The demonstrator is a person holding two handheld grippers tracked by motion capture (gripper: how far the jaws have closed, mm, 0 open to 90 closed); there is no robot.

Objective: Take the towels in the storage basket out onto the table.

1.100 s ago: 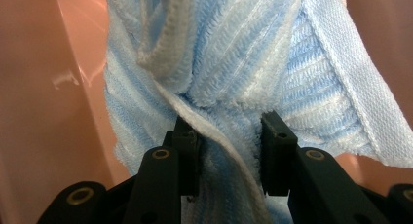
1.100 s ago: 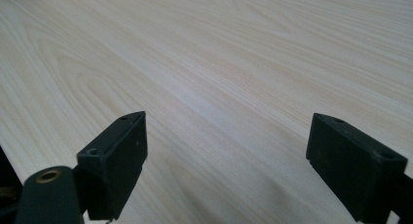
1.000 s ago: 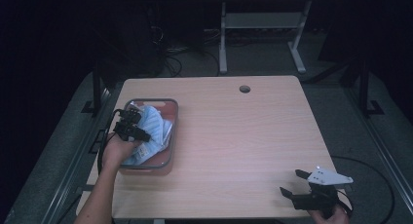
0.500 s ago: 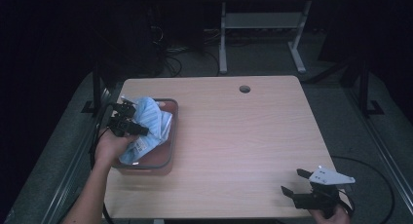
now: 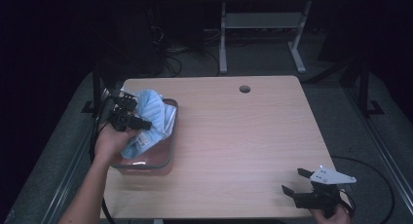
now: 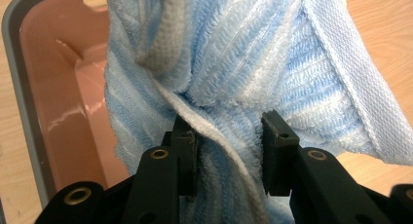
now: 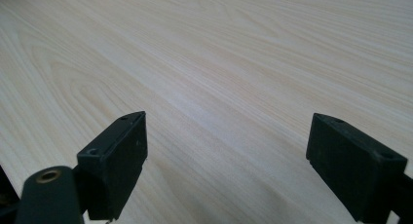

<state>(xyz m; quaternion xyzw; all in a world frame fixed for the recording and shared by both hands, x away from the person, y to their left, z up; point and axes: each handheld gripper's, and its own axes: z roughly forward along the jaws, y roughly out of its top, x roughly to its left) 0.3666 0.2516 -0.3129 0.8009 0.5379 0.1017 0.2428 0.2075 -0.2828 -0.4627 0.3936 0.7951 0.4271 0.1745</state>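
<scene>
At the left of the high view, our left gripper (image 5: 130, 118) pinches a bunched blue towel (image 5: 151, 118) above the pink bin (image 5: 165, 156), its free end trailing toward the bottom of the frame into the bin. Our right gripper (image 5: 301, 187) sits at the lower right, jaws wide and empty, well apart from the towel. The left gripper view adds what the high view cannot: a fold of towel (image 6: 243, 68) clamped between the 2 jaws. The right gripper view offers bare table (image 7: 219, 63) between spread jaws.
</scene>
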